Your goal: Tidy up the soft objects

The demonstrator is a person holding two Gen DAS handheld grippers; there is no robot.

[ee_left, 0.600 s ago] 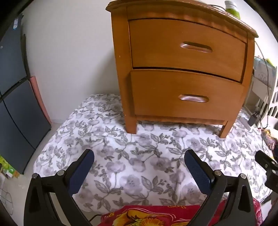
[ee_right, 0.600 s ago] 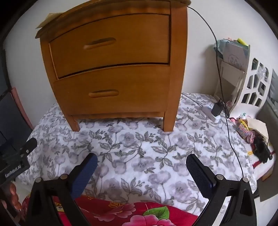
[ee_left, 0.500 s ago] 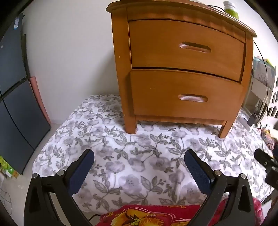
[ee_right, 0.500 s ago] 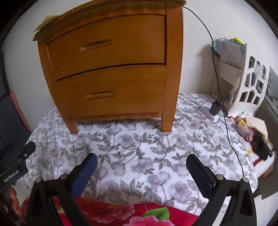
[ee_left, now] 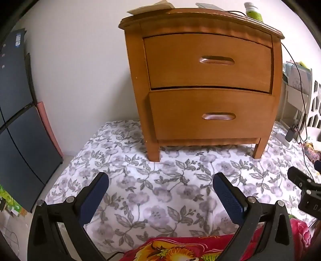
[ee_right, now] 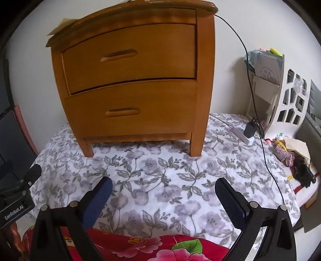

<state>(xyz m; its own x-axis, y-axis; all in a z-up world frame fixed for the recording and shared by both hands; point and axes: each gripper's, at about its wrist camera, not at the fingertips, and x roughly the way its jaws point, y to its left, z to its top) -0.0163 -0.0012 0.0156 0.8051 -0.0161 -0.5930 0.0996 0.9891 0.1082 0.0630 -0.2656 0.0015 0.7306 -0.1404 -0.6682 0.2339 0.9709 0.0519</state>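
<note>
1. Spread across the whole surface: a white sheet with grey flowers (ee_left: 160, 192), flat and lightly rumpled, running under everything else and well forward toward both grippers.
2. Standing on that sheet, near the wall: a wooden nightstand (ee_left: 204, 80) with two drawers, upper drawer (ee_left: 208, 60) and lower drawer (ee_left: 212, 114), both pushed in. Contents hidden; only a thin dark gap between the fronts. On top, papers, a cable and a green bottle (ee_left: 253, 12).
3. Closest in, at the bottom edge of both views: a red floral blanket (ee_right: 156, 247), bunched, partly under the gripper frames. Likely the soft thing to be sorted, though only its edge shows.
4. Left gripper (ee_left: 160, 198): released, jaws spread wide, nothing between the blue pads, hanging above the sheet and tilted down.
5. Right gripper (ee_right: 163, 200): likewise released and wide, empty, tilted down, just beside the left one.
6. At the right margin: a white cut-out rack (ee_right: 289, 100) holding papers, and a loose heap of small packets and dark cloth (ee_right: 297, 166) on the sheet's corner.
7. Advice for the step in hand: drop both sets of pads onto the blanket's near edge, well apart, pinch a full fold rather than one layer, and lift evenly to avoid dragging the sheet beneath.
8. Also worth watching: the black cable (ee_right: 258, 112) trailing over the sheet to a charger (ee_right: 249, 129).
</note>
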